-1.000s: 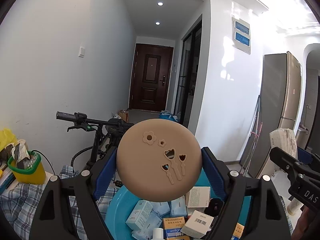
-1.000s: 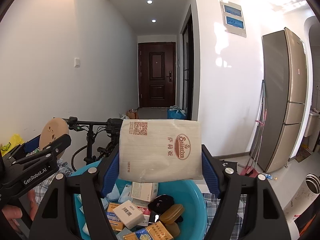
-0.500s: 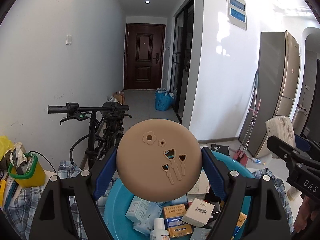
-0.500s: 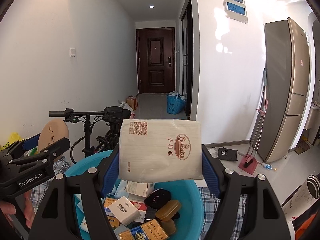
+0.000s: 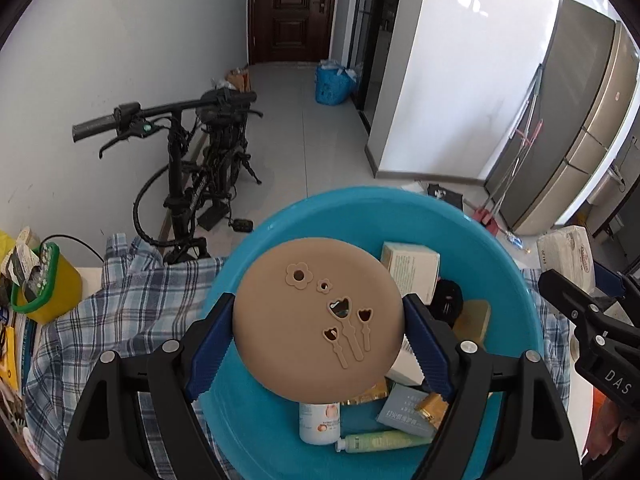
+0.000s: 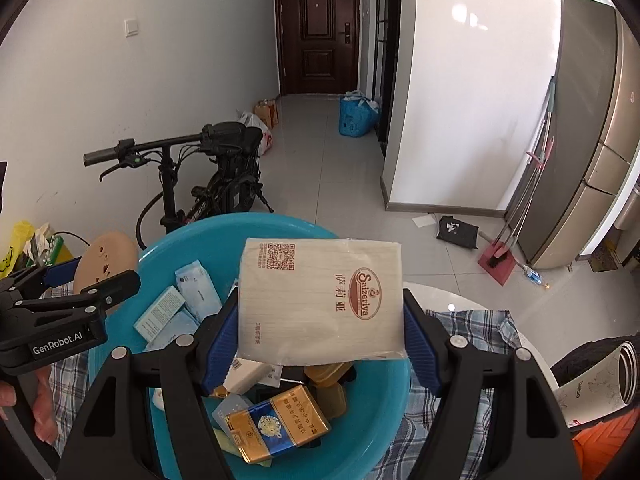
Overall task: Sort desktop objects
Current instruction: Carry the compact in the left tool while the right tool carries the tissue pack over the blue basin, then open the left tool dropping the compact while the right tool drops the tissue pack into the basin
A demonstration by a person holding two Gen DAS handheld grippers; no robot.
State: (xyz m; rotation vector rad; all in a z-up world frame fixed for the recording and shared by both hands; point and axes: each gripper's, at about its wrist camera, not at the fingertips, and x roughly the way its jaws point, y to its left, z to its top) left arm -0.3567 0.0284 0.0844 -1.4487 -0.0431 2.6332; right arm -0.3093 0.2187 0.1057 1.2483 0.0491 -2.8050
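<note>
A blue-and-white checked cloth (image 5: 120, 312) covers the table, and a round blue basin (image 5: 360, 208) sits on it, filled with small boxes, a white bottle (image 5: 319, 420), a green tube (image 5: 380, 440) and a gold-and-blue pack (image 6: 276, 424). Above the basin, the left gripper (image 5: 318, 340) is clamped on a tan round disc (image 5: 316, 316) with flower and tulip cut-outs. To its right, the right gripper (image 6: 320, 328) is clamped on a pale wrapped tissue pack (image 6: 320, 300) printed with a red-brown oval logo and a QR code. At the table's left edge stands a yellow bin with a green rim (image 5: 44, 292). Beyond, a black bicycle (image 5: 200, 168) leans by the white wall on a grey tiled floor; a steel fridge (image 6: 592, 128) stands right, a dark door (image 6: 316, 28) far down the hallway.
</note>
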